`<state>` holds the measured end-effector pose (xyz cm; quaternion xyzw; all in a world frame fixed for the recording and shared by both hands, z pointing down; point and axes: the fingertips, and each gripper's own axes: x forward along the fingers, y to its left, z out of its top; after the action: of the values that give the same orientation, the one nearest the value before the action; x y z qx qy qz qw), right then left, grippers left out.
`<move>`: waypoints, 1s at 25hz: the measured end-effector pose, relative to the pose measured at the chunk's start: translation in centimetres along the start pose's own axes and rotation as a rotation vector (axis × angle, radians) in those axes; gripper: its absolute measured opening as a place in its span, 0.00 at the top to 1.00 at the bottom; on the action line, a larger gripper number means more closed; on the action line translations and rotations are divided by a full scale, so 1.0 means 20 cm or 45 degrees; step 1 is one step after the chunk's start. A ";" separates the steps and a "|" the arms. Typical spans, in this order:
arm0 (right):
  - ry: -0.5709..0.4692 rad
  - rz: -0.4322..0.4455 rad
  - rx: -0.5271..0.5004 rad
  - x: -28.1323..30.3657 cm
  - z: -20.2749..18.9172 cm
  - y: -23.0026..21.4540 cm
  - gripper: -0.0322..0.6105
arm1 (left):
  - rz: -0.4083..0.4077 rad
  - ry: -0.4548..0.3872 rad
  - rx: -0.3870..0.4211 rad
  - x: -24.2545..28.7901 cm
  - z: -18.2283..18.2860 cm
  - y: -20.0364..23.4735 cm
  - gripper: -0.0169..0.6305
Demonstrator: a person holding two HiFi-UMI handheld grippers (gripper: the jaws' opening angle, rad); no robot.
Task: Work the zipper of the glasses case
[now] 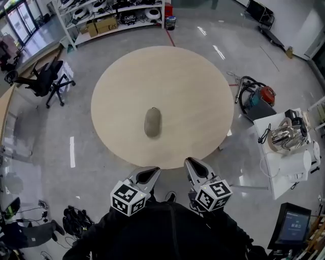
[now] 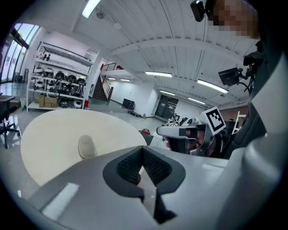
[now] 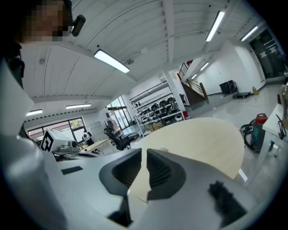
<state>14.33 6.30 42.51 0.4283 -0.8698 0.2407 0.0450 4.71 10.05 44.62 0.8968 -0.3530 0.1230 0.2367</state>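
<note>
A grey-beige oval glasses case (image 1: 152,122) lies alone on the round light-wood table (image 1: 167,76), a little nearer the front edge than the middle. It also shows in the left gripper view as the case (image 2: 86,146), left of the jaws. Both grippers hover off the table's near edge, close to the person's body and well short of the case. My left gripper (image 1: 148,174) (image 2: 142,152) is shut with nothing in it. My right gripper (image 1: 195,166) (image 3: 145,153) has a narrow gap between its jaws, through which only the table shows.
A black office chair (image 1: 45,78) stands left of the table, with shelves (image 1: 111,15) behind it. To the right are a vacuum cleaner (image 1: 259,96), a white side table (image 1: 284,172) carrying gear, and a monitor (image 1: 294,226). Cables (image 1: 76,221) lie on the floor at lower left.
</note>
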 end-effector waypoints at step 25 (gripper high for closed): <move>-0.078 -0.069 -0.320 -0.14 0.11 0.40 0.92 | 0.093 -0.291 0.220 -0.48 0.21 -0.11 0.96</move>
<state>10.15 11.49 36.80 0.4498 -0.8822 0.1154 0.0783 -0.45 14.73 36.61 0.9085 -0.3983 0.0586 0.1122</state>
